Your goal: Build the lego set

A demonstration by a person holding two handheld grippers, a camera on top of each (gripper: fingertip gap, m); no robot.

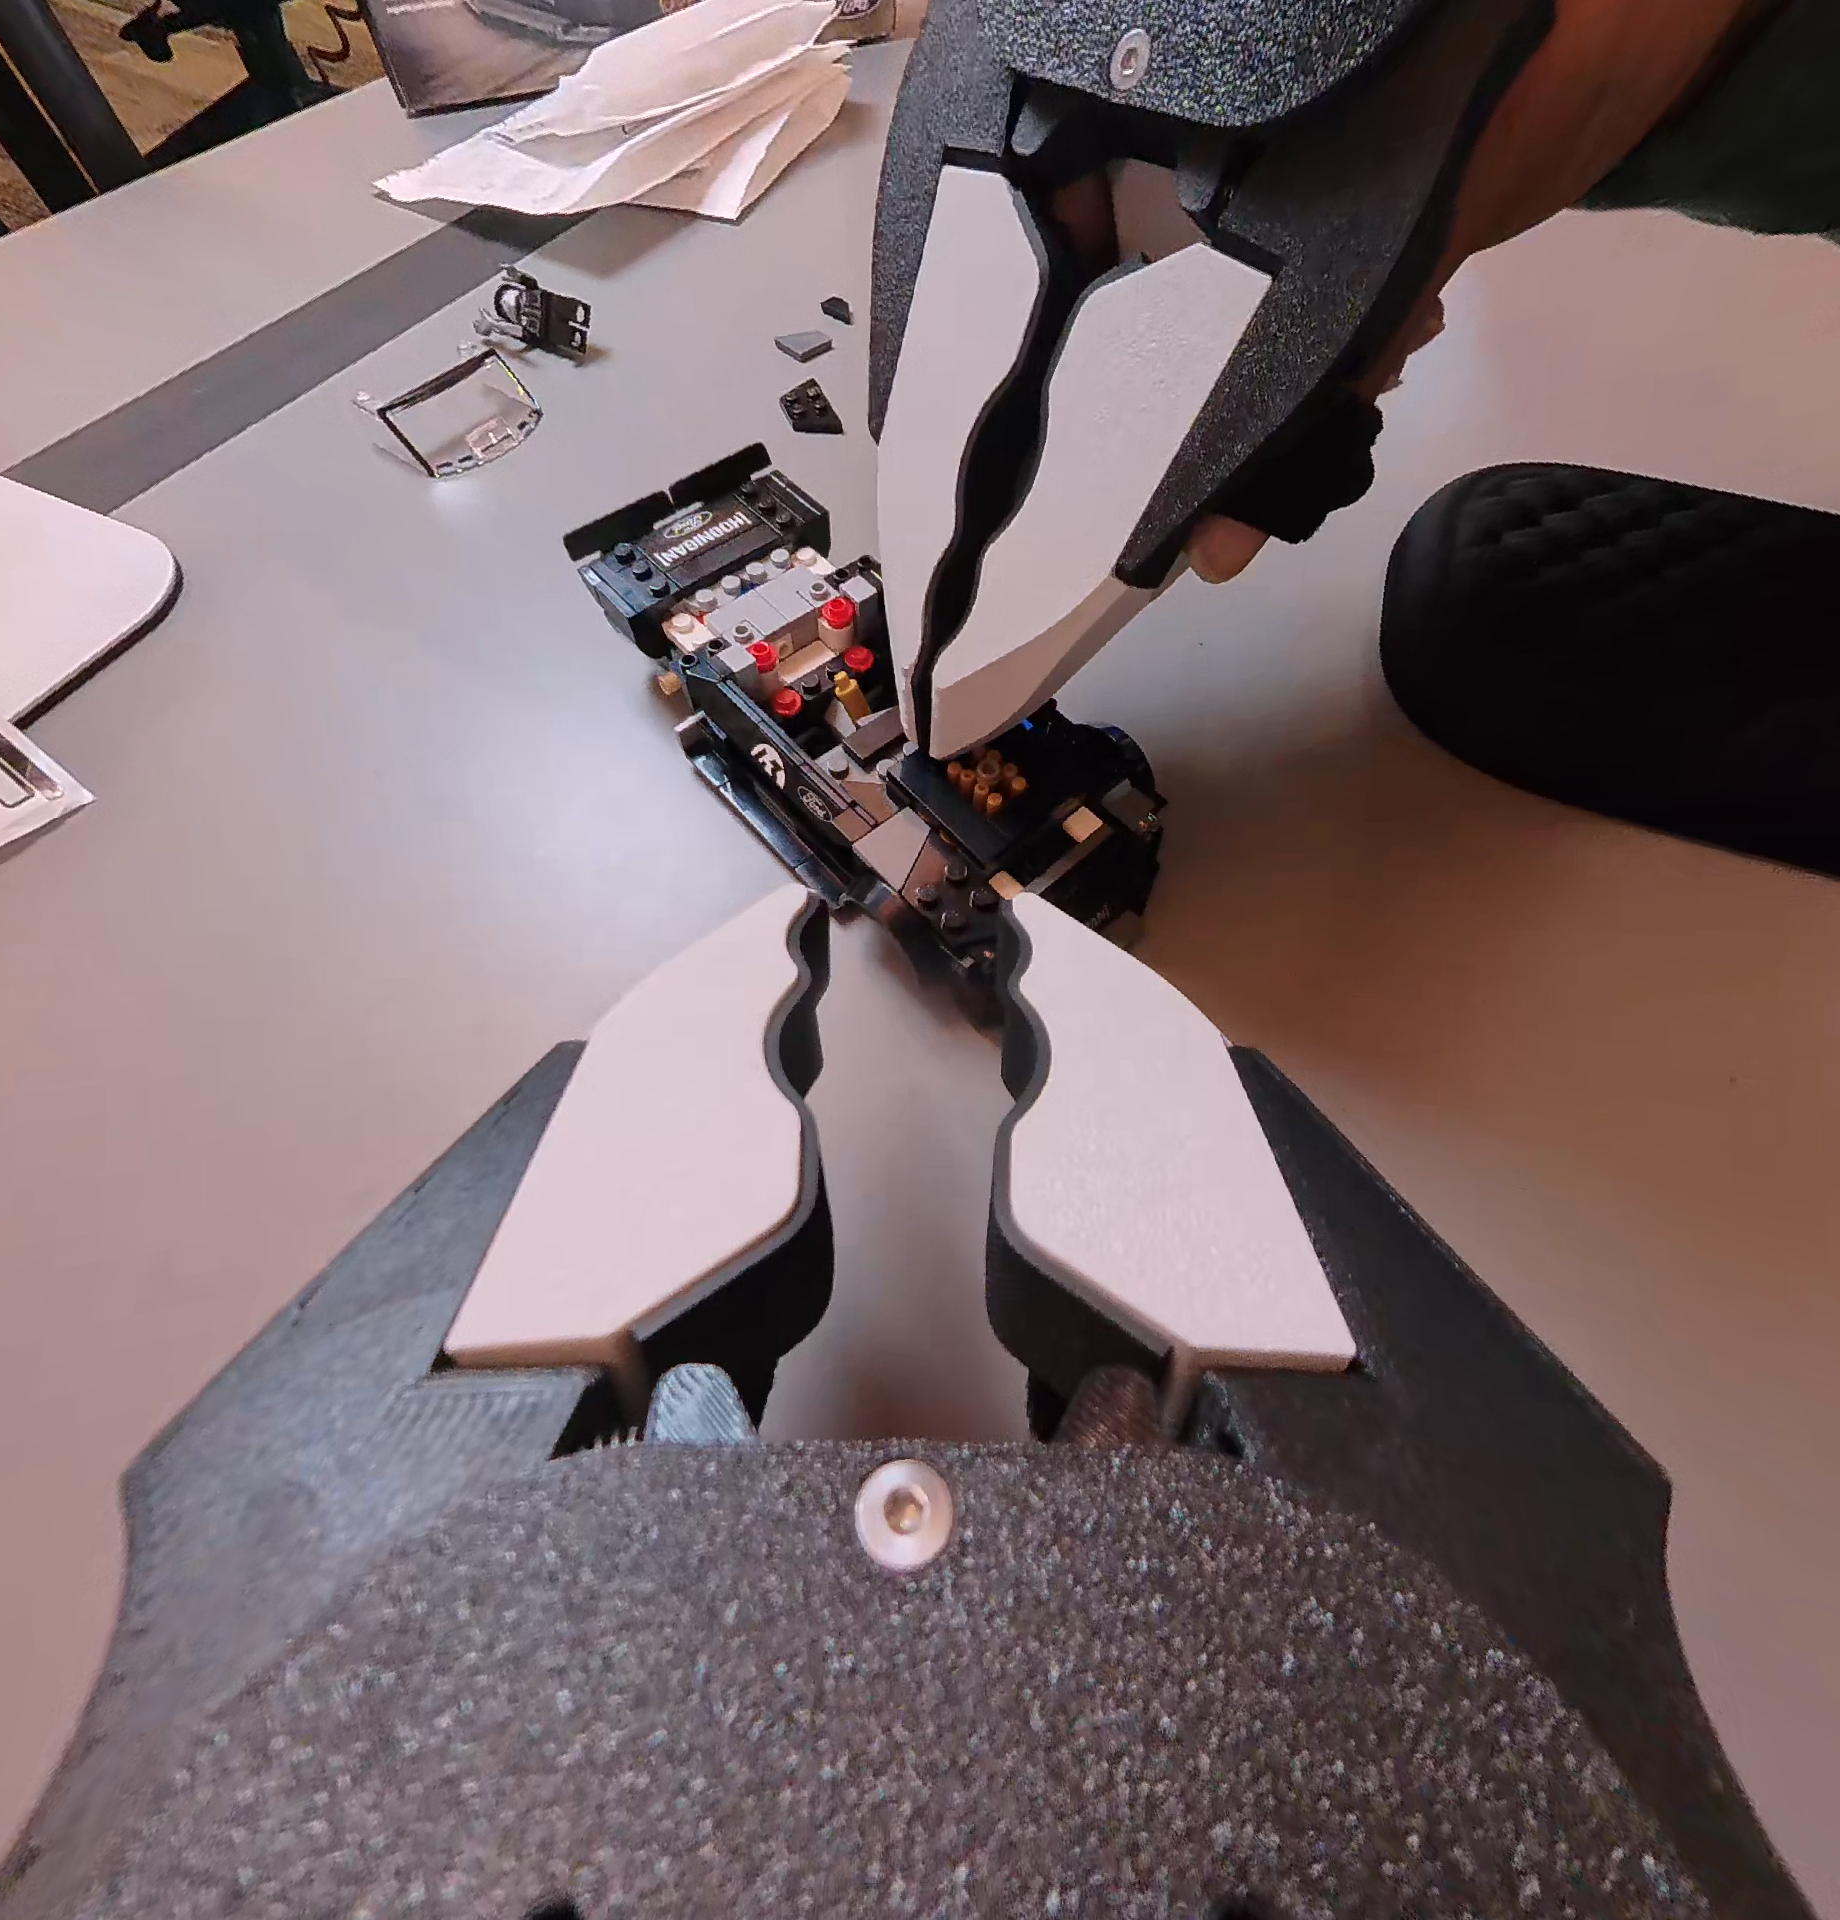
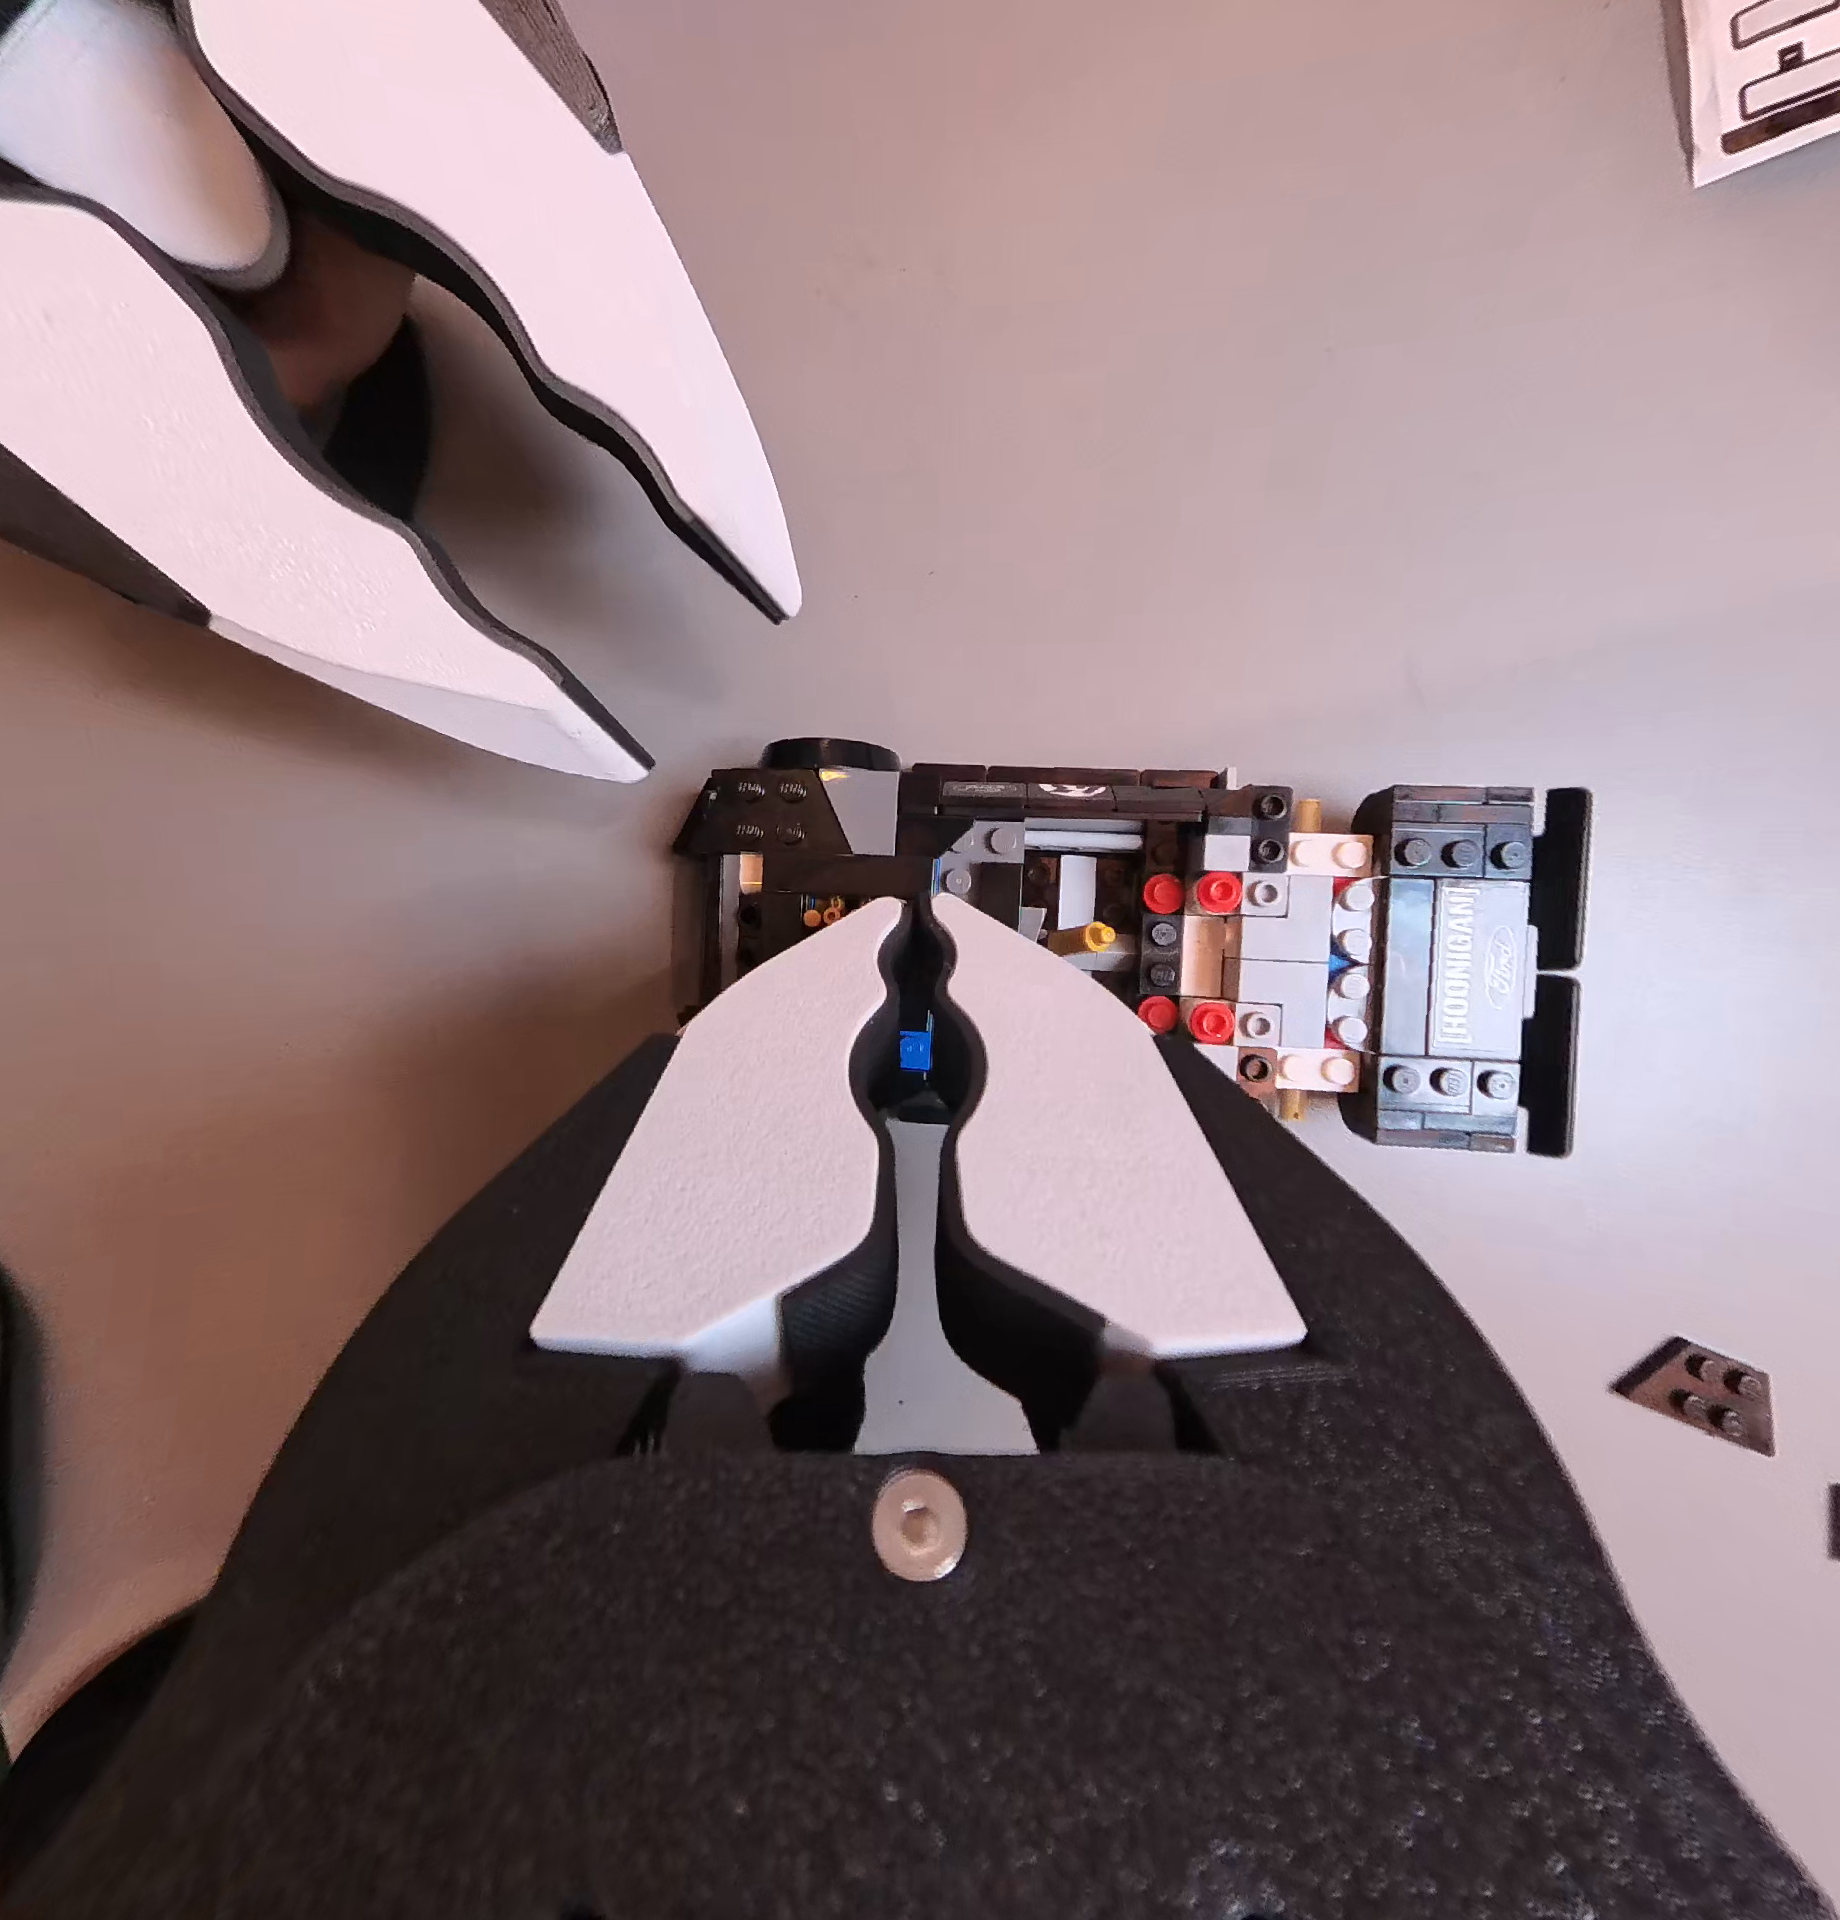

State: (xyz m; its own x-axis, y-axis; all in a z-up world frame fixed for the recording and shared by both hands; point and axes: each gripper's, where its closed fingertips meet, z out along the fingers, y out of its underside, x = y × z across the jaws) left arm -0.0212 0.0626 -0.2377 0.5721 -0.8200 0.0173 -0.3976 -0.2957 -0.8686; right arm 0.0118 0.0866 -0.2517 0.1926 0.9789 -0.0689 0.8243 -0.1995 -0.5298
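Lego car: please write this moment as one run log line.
right gripper: shut, tips down on lego car | left gripper: open, at car's front end | loose black wedge plate on table

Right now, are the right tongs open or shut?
Shut: the right tongs have tips nearly touching, pressing down on the lego car.

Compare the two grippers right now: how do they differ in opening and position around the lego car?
The left gripper is open, its fingers spread at the car's front end with nothing between them. The right gripper is shut, tips together.

The left gripper lies low, near the table, beside the car's nose; the right gripper comes down steeply from above onto the car's front section.

Both have white fingers on black bodies, and both point at the same end of the car.
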